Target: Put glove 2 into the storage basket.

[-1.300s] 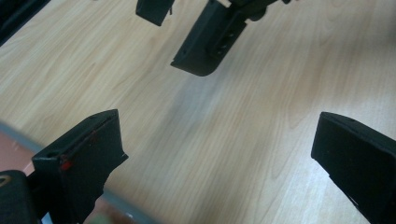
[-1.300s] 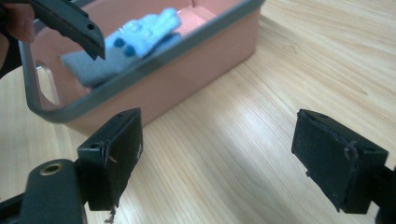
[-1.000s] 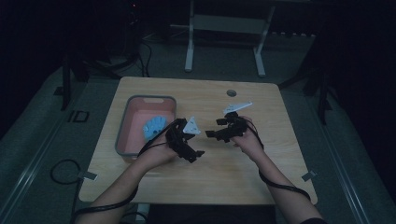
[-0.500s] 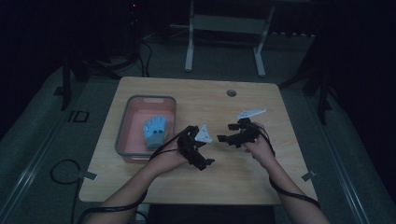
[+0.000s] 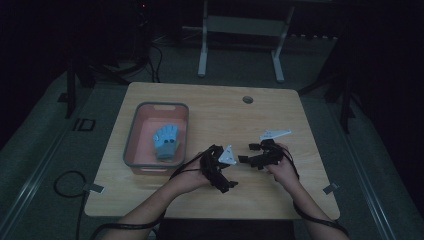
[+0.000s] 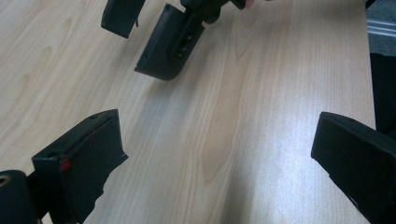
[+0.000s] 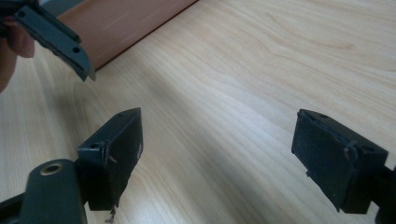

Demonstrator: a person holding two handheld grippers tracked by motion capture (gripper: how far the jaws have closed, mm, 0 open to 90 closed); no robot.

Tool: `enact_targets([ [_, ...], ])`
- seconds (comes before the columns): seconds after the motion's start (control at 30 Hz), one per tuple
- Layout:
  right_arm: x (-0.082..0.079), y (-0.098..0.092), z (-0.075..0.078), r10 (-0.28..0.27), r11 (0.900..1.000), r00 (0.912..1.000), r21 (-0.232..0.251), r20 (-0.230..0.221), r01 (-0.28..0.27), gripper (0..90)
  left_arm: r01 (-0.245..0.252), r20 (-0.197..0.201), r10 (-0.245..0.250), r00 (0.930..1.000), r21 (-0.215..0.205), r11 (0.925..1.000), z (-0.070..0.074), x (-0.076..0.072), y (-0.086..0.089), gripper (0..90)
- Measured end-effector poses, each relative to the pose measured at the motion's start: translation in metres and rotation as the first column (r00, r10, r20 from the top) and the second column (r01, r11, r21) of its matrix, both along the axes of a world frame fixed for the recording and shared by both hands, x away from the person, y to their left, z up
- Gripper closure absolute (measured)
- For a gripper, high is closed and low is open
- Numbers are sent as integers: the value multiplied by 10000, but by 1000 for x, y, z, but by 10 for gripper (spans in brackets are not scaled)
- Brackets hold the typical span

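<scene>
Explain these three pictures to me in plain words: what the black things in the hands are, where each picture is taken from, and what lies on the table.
A person sits at a pale wooden table and holds a black two-jaw tool in each hand. The left hand-held gripper and the right hand-held gripper are worked by hand; there is no robot arm.

The high view comes from a fixed camera above, looking down on the table, with the forearms entering from below. The other two pictures come from cameras riding on the tools: the left gripper view looks along that tool's own jaws, and the right gripper view does the same.

On the table stands a pink rectangular tray with a grey rim, and a light blue glove lies inside it.

Both pairs of jaws stand wide apart over bare wood; nothing is held.
</scene>
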State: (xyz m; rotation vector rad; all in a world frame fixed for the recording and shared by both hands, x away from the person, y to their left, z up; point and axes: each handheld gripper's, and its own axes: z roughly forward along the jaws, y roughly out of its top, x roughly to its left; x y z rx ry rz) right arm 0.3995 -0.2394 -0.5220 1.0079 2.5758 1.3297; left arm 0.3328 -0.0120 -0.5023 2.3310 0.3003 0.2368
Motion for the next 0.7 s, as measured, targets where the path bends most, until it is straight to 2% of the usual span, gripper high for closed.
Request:
enact_targets([
  [0.23, -8, -2, -9, 193, 9996, 9998, -224, 35, -192, 152, 251, -196, -249, 9995, 108, 9996, -12, -3, -7, 26],
  [0.7, -22, -9, -25, 303, 9995, 9995, -15, -57, -303, 145, 645, -351, -642, 9973, 68, 9979, -32, -11, -15, 26],
])
